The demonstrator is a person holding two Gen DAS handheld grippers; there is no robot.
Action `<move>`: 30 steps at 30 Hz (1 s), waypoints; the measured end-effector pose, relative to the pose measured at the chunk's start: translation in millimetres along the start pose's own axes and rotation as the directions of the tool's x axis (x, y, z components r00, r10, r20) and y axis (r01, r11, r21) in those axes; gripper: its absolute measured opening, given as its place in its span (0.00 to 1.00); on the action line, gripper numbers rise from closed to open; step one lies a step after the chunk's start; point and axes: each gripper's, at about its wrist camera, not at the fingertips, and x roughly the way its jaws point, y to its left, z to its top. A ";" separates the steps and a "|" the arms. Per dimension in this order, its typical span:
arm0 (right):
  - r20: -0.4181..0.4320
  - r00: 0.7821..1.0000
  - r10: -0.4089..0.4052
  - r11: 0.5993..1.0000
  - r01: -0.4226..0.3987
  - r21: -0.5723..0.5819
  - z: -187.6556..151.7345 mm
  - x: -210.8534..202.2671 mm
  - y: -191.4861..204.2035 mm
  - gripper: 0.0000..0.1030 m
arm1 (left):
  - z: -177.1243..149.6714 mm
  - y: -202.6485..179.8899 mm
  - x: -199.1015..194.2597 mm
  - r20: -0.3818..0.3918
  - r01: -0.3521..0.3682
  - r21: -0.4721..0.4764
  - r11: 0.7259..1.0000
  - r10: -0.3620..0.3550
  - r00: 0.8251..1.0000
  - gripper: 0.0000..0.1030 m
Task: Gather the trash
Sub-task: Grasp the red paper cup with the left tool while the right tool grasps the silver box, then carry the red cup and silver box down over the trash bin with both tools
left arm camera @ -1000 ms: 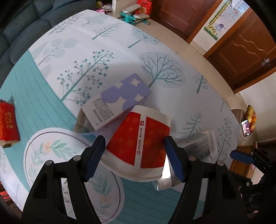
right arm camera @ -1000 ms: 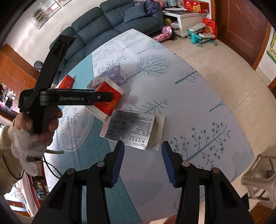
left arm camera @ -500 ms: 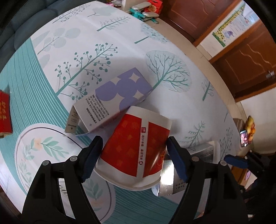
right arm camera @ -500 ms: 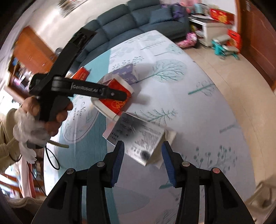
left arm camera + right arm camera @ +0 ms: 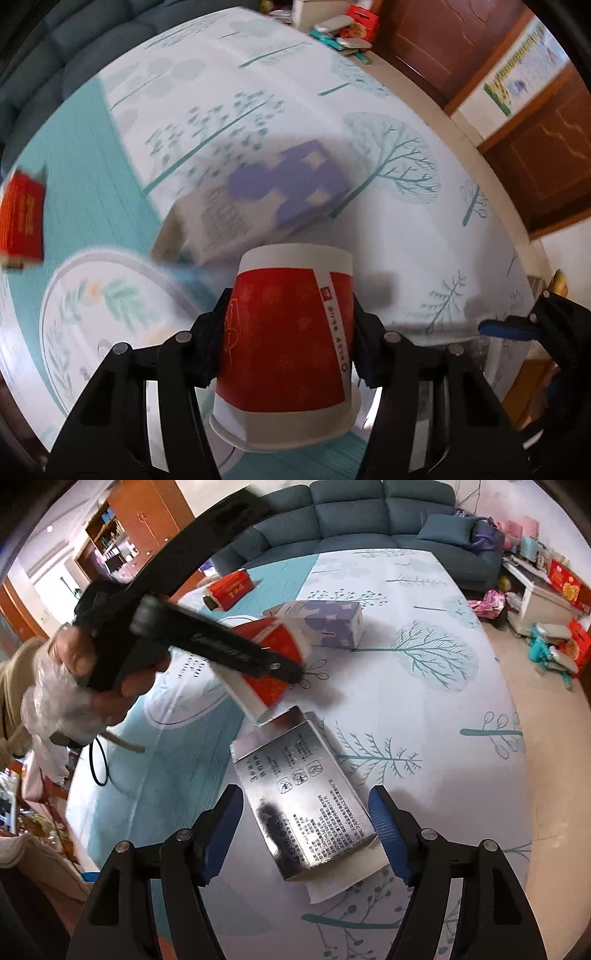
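A red and white paper cup (image 5: 291,350) sits between the fingers of my left gripper (image 5: 290,314). The jaws are closing and both pads press its sides. In the right wrist view the same cup (image 5: 271,653) hangs tilted over the mat in that gripper. My right gripper (image 5: 303,803) hovers over a silver box (image 5: 295,768) lying flat on the mat. Its jaws are opening, and the box lies between the blue pads (image 5: 384,823) untouched. A purple and white box (image 5: 280,192) lies just beyond the cup. A red box (image 5: 22,218) lies at the far left.
A tree-patterned play mat (image 5: 424,701) covers the floor. A dark blue sofa (image 5: 369,524) runs along its far edge, and a white cabinet (image 5: 543,602) with toys stands at the right. The person's hand (image 5: 74,672) also holds a crumpled plastic bag (image 5: 55,709).
My left gripper's fingers have come in onto the red cup and tipped it up off the mat. My right gripper has rolled, spread its fingers and sunk over the silver box.
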 end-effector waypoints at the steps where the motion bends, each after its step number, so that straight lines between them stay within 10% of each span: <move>1: 0.004 1.000 0.006 1.000 -0.006 0.001 -1.3 -1.2 -2.2 0.74 | -5.2 5.7 -1.9 0.000 0.000 -0.016 1.000 0.000 1.000 0.50; 14: -0.042 0.999 0.011 0.997 -0.015 -0.079 -0.8 24.6 -4.8 0.79 | -102.0 51.2 -32.7 0.006 0.020 -0.261 0.965 -0.019 1.000 0.50; 22: -0.030 0.986 -0.166 0.955 0.153 -0.255 -19.6 32.7 28.1 0.79 | -155.6 41.7 -42.3 -0.001 0.066 -0.335 0.940 -0.071 0.998 0.50; 30: 0.076 0.976 -0.205 0.975 0.210 -0.068 -30.5 8.8 22.4 0.64 | -187.1 24.9 -60.4 0.019 0.069 -0.371 0.926 -0.067 0.998 0.50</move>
